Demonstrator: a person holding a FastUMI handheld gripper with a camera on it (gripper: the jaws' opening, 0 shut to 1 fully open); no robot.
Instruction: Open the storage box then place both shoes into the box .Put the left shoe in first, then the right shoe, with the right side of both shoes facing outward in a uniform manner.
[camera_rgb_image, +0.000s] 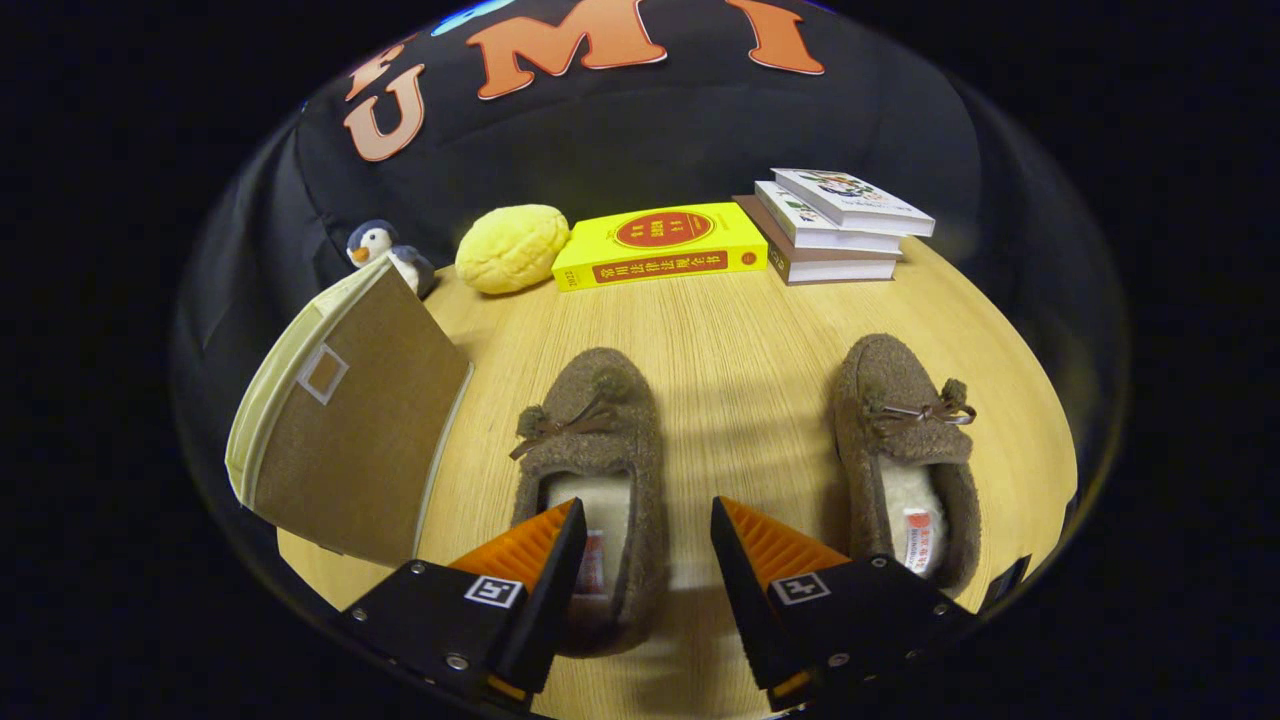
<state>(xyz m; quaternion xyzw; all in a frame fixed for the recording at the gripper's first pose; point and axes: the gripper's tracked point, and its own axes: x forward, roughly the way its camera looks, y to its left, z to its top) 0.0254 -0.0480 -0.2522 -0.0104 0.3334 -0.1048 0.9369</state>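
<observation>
A: so where's everything sitting?

B: gripper (645, 520) fingers are spread wide, holding nothing. Left shoe (590, 470) sits between and just under them, right shoe (905, 450) off to the side, apart. Storage box (345, 420) stands just beside the left shoe.

A: clutter?

B: far edge of the table (740, 340): plush penguin (385, 250), yellow sponge (512, 248), yellow book (660, 245), book stack (835, 225).

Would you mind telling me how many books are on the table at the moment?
4. One yellow book lies beside the yellow plush. Three more form a stack to its right, beyond the right-hand shoe. The open gripper hovers over the other shoe.
</observation>
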